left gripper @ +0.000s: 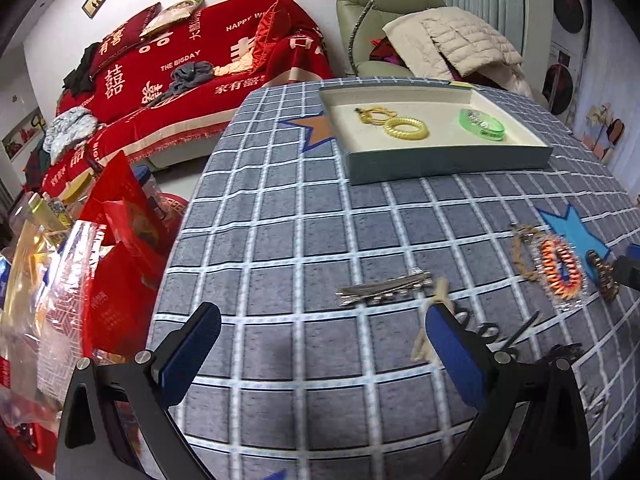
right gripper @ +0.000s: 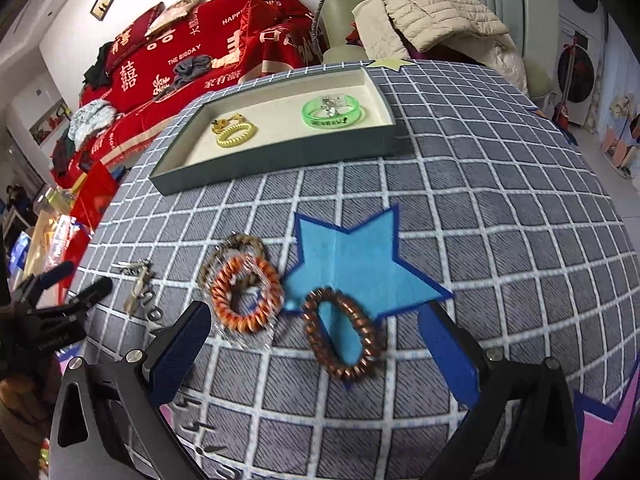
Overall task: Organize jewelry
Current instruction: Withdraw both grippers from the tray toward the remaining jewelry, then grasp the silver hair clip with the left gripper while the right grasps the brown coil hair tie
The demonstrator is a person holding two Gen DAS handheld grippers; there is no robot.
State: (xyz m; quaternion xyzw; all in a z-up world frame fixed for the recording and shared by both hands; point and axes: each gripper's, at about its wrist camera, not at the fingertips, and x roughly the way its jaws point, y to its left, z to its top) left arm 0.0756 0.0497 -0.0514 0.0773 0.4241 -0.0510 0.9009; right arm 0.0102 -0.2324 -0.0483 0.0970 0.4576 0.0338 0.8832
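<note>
Grey checked cloth [left gripper: 304, 248] covered the table, with a blue star [right gripper: 352, 264] sewn on it and a red sofa [left gripper: 192, 80] behind. At the far side lay the tray [right gripper: 280, 152], shallow, dark-walled, cream inside. It held a yellow coil [right gripper: 237, 135] with a small gold piece touching it at its left end, and a green bangle [right gripper: 332, 114] at its right end, with silvery items inside the ring.

Left gripper [left gripper: 320, 344] hovered low over the cloth, fingers wide apart and holding nothing. A silver clip [left gripper: 384, 289] lay just ahead between the fingers, and a beige tie [left gripper: 430, 320] lay touching the right finger's tip in view. Black pins [left gripper: 484, 328] lay just beyond that finger.

Right gripper [right gripper: 316, 340] also stood with fingers wide apart, empty. A brown coil [right gripper: 340, 334] lay between its fingers, partly on the star. An orange coil [right gripper: 246, 294] in a clear wrapper lay just left of it, overlapping a tan braided band [right gripper: 236, 246]. All loose items sat well apart from the tray.
</note>
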